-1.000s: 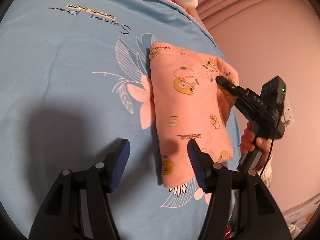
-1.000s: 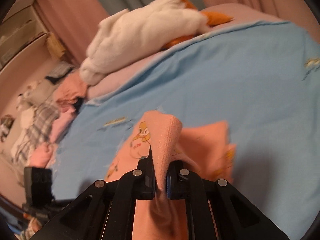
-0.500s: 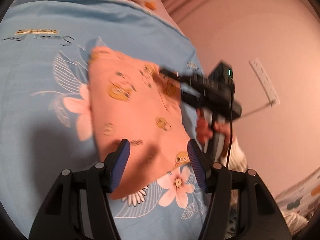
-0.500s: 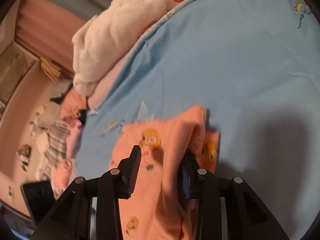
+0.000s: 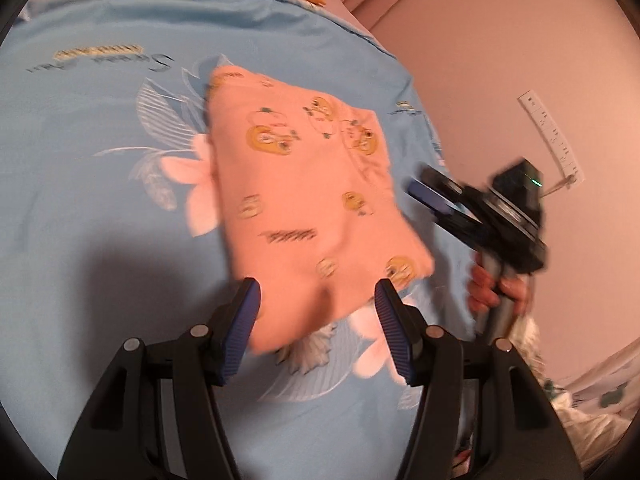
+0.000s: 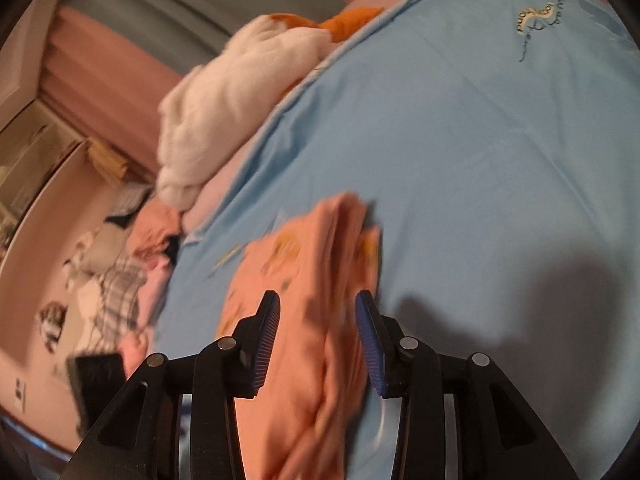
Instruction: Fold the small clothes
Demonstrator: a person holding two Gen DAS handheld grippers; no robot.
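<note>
Garment folded into a flat rectangle near the sheet's right edge. Left gripper apart, holding nothing. Right gripper opening, pads clear of cloth. Perhaps one fold left.

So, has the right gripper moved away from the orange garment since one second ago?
Yes. The right gripper let go and pulled back beyond the orange garment, toward the wall.

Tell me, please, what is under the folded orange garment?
The orange garment lies on a blue bedsheet printed with white leaves and pink flowers. The print continues beneath it, but that part is covered, so anything else underneath cannot be seen.
</note>
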